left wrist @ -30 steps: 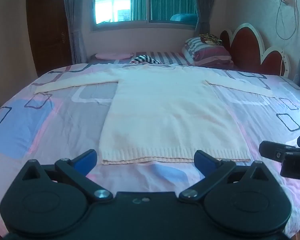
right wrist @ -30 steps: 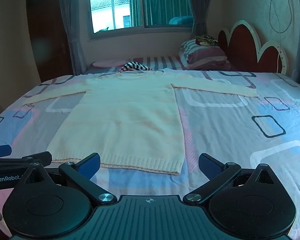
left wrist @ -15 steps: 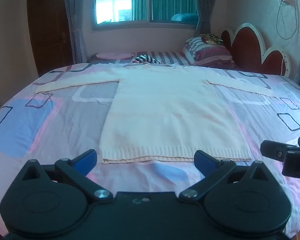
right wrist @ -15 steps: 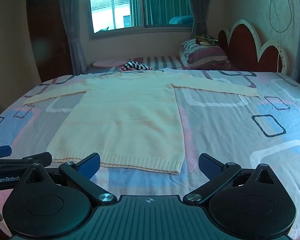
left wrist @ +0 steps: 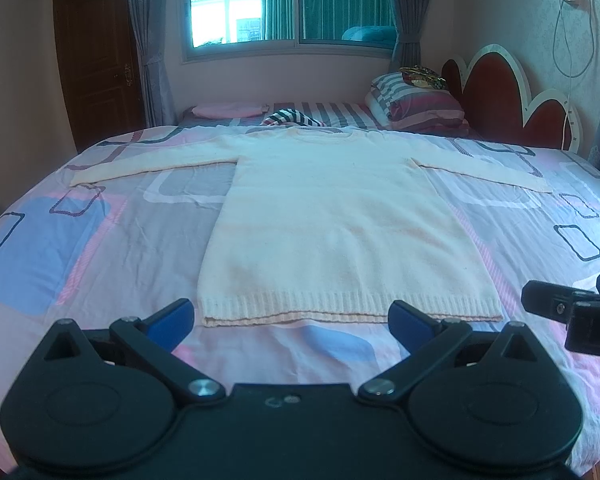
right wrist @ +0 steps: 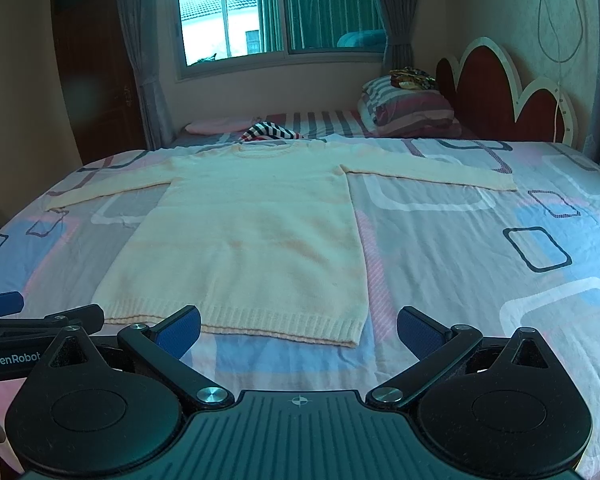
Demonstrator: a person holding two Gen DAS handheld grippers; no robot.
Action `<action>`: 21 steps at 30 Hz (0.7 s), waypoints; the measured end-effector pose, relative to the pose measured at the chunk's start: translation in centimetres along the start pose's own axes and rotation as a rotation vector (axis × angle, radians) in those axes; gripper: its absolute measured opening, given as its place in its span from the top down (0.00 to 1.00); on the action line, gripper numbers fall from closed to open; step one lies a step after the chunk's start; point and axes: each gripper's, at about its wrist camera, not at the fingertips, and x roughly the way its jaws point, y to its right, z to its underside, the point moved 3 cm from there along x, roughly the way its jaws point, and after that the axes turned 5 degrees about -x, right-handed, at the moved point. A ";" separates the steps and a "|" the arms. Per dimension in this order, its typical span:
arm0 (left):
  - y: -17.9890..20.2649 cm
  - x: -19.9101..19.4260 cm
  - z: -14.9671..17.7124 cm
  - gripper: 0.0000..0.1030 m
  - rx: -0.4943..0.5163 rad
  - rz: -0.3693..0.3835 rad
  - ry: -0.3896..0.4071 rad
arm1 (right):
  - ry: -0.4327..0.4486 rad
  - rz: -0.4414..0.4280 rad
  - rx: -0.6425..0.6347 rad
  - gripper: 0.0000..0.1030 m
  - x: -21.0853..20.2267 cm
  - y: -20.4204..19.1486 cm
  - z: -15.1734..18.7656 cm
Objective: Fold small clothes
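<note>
A cream knit sweater point(left wrist: 336, 220) lies flat on the bed, hem toward me, both sleeves spread out sideways; it also shows in the right wrist view point(right wrist: 252, 232). My left gripper point(left wrist: 292, 322) is open and empty, just short of the hem's middle. My right gripper point(right wrist: 298, 330) is open and empty, near the hem's right corner. The right gripper shows at the right edge of the left wrist view point(left wrist: 572, 312); the left gripper shows at the left edge of the right wrist view point(right wrist: 40, 328).
The bed has a patterned pink, blue and grey sheet point(left wrist: 100, 248). A striped garment point(left wrist: 292, 118) and a pink cloth point(left wrist: 224, 111) lie beyond the collar. Stacked pillows point(left wrist: 416, 106) sit by the red headboard point(left wrist: 512, 108) at far right.
</note>
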 end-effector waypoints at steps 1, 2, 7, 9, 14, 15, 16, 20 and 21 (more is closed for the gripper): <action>0.0 0.0 0.0 0.00 -0.001 0.001 -0.001 | 0.000 0.000 0.001 0.00 0.0 0.0 0.0; 0.0 0.0 0.0 0.01 0.000 0.001 -0.002 | 0.000 0.000 0.000 0.00 0.0 0.0 0.0; 0.0 0.1 -0.1 0.01 0.003 0.001 0.000 | 0.000 0.003 0.001 0.00 -0.1 0.1 0.1; 0.0 0.2 -0.1 0.01 0.003 0.002 -0.002 | -0.001 0.002 0.003 0.00 -0.1 0.1 0.1; -0.1 0.2 -0.1 0.01 0.004 0.000 -0.001 | -0.001 0.003 0.003 0.00 -0.2 0.1 0.1; 0.0 0.2 -0.1 0.00 0.004 0.000 -0.001 | -0.001 0.003 0.003 0.00 -0.2 0.1 0.2; 0.0 0.1 0.0 0.01 0.003 0.000 0.000 | -0.001 0.003 0.003 0.00 -0.2 0.1 0.1; -0.1 0.1 0.0 0.01 0.003 0.000 0.002 | 0.000 0.005 0.003 0.00 -0.2 0.1 0.1; -0.1 0.1 0.0 0.01 0.002 0.002 0.002 | -0.001 0.004 0.003 0.00 -0.2 0.1 0.1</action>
